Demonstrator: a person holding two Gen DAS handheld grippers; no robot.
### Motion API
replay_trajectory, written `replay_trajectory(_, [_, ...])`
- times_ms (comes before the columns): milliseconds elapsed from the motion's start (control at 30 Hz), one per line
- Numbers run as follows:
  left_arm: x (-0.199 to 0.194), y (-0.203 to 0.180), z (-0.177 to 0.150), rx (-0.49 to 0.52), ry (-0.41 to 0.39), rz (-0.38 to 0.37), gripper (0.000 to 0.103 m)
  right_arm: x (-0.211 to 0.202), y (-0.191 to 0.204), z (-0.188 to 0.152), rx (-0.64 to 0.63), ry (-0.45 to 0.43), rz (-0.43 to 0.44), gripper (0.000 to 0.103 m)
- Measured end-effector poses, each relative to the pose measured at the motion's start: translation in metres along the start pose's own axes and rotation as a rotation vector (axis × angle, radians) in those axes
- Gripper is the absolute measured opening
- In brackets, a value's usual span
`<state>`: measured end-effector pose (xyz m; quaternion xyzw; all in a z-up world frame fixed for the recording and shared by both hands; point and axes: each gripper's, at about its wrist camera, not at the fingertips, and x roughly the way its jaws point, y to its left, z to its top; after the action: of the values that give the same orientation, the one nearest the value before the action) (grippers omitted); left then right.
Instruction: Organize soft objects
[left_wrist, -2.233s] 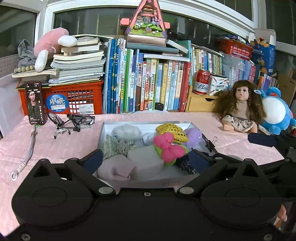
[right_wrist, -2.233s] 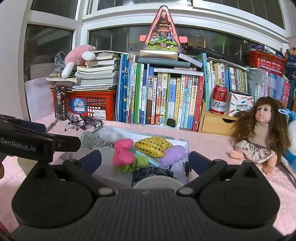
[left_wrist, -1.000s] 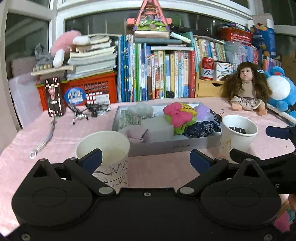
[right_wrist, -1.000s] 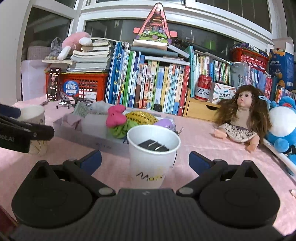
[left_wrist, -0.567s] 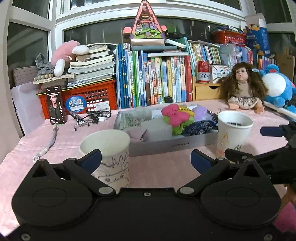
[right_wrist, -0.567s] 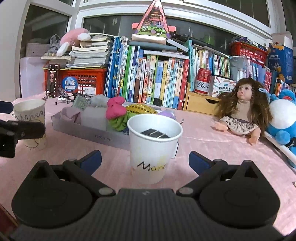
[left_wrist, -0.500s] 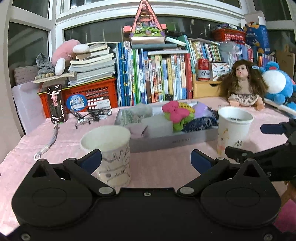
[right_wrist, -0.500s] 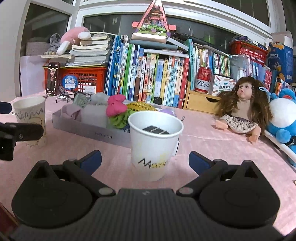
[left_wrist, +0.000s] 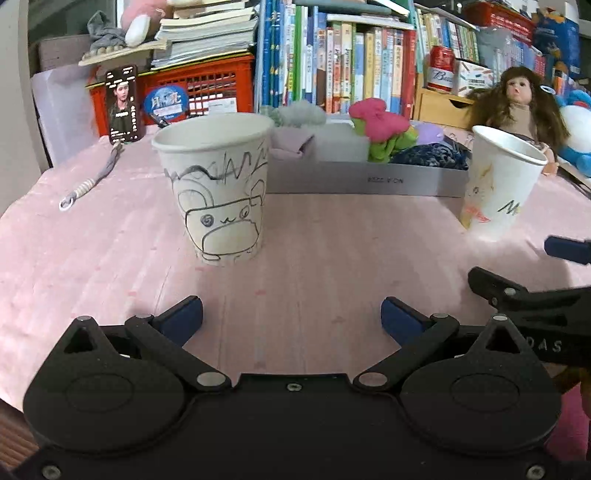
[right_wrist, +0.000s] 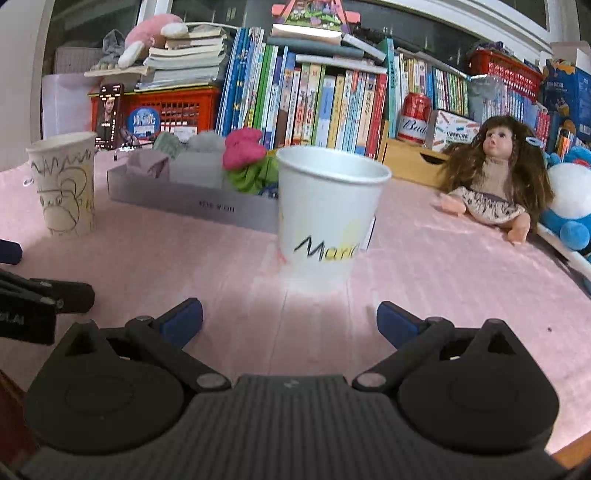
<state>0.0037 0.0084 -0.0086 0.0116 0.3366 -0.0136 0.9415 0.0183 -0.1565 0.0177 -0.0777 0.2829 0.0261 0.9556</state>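
Ahead of the left gripper (left_wrist: 291, 319), in the left wrist view, a paper cup with a scribbled bear drawing (left_wrist: 216, 188) stands upright on the pink tablecloth (left_wrist: 110, 251). It sits a little left of the midline between the jaws, which are spread wide and hold nothing. Behind the cup lies the shallow grey box (left_wrist: 365, 179) of soft things: a pink plush bow (left_wrist: 376, 116), a green scrunchie (left_wrist: 388, 146), a dark blue knitted piece (left_wrist: 428, 157) and a pale mauve cloth (left_wrist: 290, 142) at the near left end. The box's long side runs across the view, so the mauve cloth is the item closest to this arm's line. A second cup marked with lettering (left_wrist: 496, 184) stands off to the right, near the box's right end, and the right gripper (left_wrist: 565, 251) pokes in at the right edge.

From the right wrist view, the lettered cup (right_wrist: 325, 214) stands almost dead ahead of the right gripper (right_wrist: 290, 319), whose jaws are also wide apart and empty. The box (right_wrist: 192, 201) lies behind it and to the left, with the pink bow (right_wrist: 243, 147) and green scrunchie (right_wrist: 251, 177) at the end nearest this cup. My read is that the right arm is better placed for those two, reaching past the cup's left side. A doll (right_wrist: 491, 181) sits well to the right.
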Motion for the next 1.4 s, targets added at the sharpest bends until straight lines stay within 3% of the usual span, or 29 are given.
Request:
replay_trajectory(233, [0.005, 0.001, 0.005, -0.025, 0.015, 0.017, 0.103, 0.005, -0.011, 0.001, 0.112, 0.055, 0.034, 0.103])
replay_trajectory(1400, [0.012, -0.003, 0.012, -0.042, 0.037, 0.044, 0.103, 0.007, -0.009, 0.004, 0.095, 0.079, 0.031, 0.103])
